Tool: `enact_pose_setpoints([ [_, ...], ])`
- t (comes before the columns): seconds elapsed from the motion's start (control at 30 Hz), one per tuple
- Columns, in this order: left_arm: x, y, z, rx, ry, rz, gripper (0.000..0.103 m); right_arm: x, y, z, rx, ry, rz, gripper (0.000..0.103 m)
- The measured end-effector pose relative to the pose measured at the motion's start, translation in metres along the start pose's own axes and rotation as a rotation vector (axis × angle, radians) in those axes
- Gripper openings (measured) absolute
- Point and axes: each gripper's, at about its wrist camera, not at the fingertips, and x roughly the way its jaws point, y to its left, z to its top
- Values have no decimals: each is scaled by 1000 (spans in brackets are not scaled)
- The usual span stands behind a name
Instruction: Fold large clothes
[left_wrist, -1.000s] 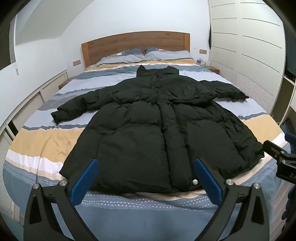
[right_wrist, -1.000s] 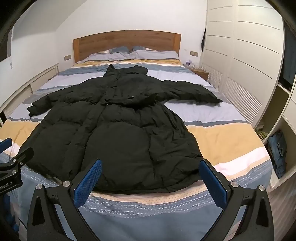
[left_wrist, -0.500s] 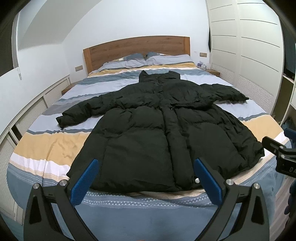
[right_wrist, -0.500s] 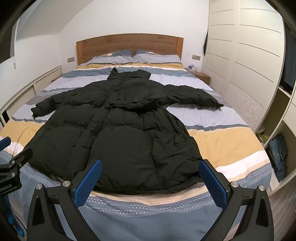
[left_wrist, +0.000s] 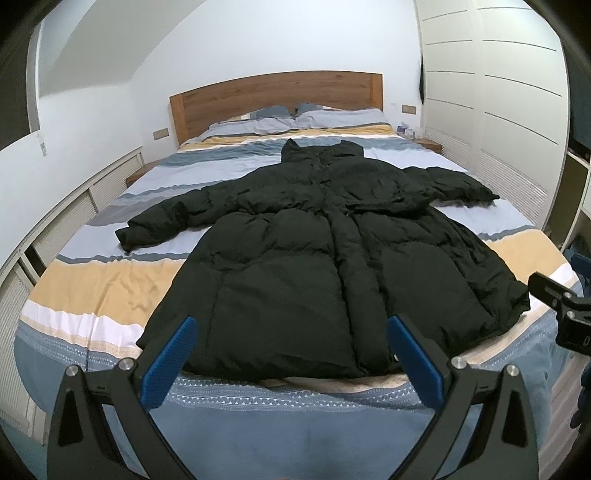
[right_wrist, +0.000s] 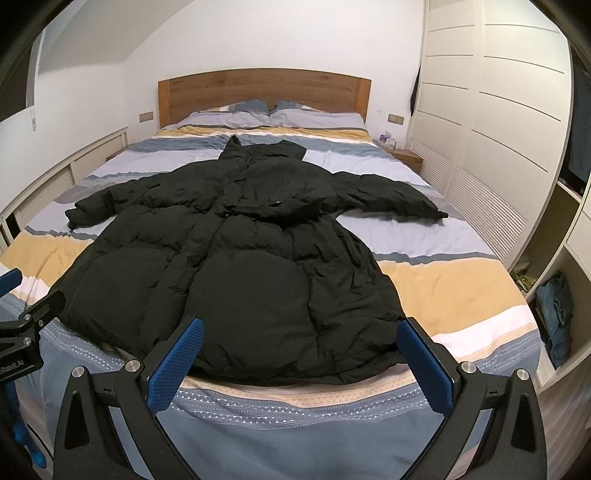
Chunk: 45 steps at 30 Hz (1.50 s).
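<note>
A long black puffer coat lies flat and face up on the striped bed, hood toward the headboard, both sleeves spread out sideways, hem at the foot edge. My left gripper hovers open just short of the hem, its blue pads wide apart with nothing between them. My right gripper is open the same way in front of the hem's right half. Each gripper shows at the edge of the other's view: the right gripper and the left gripper.
A wooden headboard and pillows stand at the far end. White wardrobe doors line the right side, with open shelves holding blue clothing. Low slatted cabinets run along the left wall. A small nightstand sits far right.
Both views have tilted up and drawn back slightly, so the coat and bed sit lower and farther in frame. The coat itself has not moved and both grippers stay open.
</note>
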Motion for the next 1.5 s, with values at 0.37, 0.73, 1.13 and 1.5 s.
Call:
enact_pose_setpoints([
  [0.37, 0, -4, -1, 5, 18, -13, 103, -1, 0, -1, -7, -1, -10, 102],
  [0.73, 7, -2, -1, 6, 37, -55, 103, -1, 4, -2, -28, 3, -17, 102],
  [1.13, 35, 19, -6, -57, 118, -52, 103, 31, 17, 0, -70, 70, -24, 102],
  [1.5, 59, 41, -4, -103, 146, -1, 103, 57, 34, 10, -113, 98, 0, 102],
])
